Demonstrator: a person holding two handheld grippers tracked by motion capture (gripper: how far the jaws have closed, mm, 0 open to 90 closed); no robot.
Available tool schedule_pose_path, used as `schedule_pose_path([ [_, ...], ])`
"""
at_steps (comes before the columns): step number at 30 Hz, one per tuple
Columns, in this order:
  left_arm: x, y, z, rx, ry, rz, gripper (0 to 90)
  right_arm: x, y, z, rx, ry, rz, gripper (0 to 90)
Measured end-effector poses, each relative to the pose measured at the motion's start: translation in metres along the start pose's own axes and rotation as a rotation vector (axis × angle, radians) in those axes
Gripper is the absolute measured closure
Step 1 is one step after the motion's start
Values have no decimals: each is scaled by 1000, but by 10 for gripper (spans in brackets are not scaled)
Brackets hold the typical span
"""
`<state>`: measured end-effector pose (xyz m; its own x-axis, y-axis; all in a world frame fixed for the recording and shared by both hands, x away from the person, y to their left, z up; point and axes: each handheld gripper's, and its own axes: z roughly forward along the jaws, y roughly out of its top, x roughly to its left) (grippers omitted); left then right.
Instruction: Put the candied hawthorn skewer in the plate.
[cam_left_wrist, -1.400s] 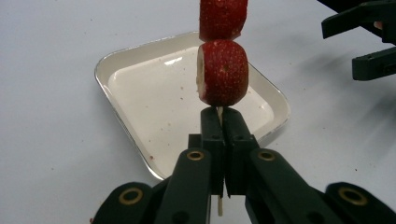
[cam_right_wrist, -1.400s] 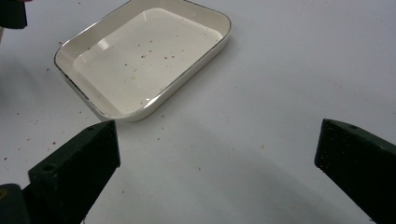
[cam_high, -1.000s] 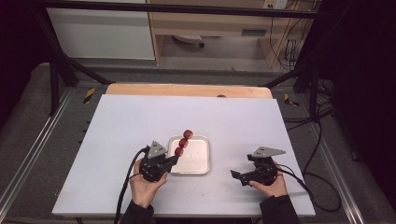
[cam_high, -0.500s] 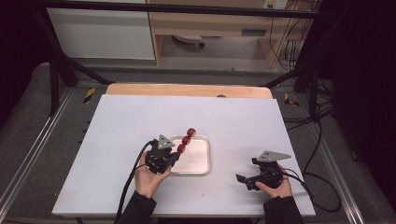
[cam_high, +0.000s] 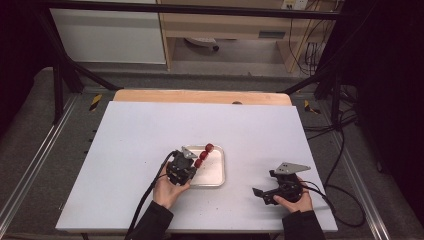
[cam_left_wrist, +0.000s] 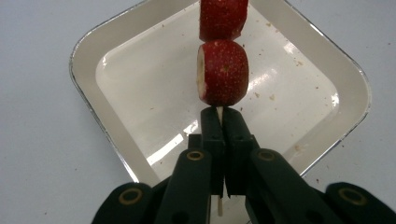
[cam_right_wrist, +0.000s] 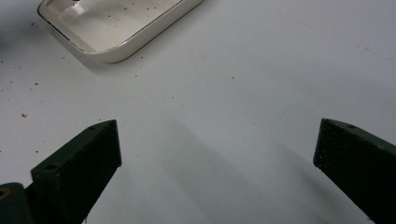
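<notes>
Skewer (cam_left_wrist: 218, 113) of fruit pieces (cam_left_wrist: 222, 72) above tray (cam_left_wrist: 116, 135), mid-table (cam_high: 130, 135).

Around my tools the worktop (cam_high: 130, 130) lies bare on every side. The one thing standing on it is the tray (cam_high: 215, 176), near the middle toward my edge. My left tool (cam_high: 187, 161) sits at its left rim, clamped on a skewer (cam_left_wrist: 218, 112) whose fruit (cam_high: 204, 155) hangs over the tray's far left corner, so a pass across that corner is blocked. My right tool (cam_high: 264, 192), jaws wide apart, has open surface between it and the tray. The wooden edge (cam_high: 200, 96) bounds the far side.
</notes>
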<state>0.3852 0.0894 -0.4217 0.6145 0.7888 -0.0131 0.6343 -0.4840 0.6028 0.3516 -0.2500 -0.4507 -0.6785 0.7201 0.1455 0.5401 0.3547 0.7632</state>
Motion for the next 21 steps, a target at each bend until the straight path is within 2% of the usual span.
schedule_pose_path([
  [5,-1,-1,5,32,16,3,886,1,0,0,5,-1,3,15],
  [21,0,-1,10,57,35,-7,876,1,0,0,10,-10,6,15],
])
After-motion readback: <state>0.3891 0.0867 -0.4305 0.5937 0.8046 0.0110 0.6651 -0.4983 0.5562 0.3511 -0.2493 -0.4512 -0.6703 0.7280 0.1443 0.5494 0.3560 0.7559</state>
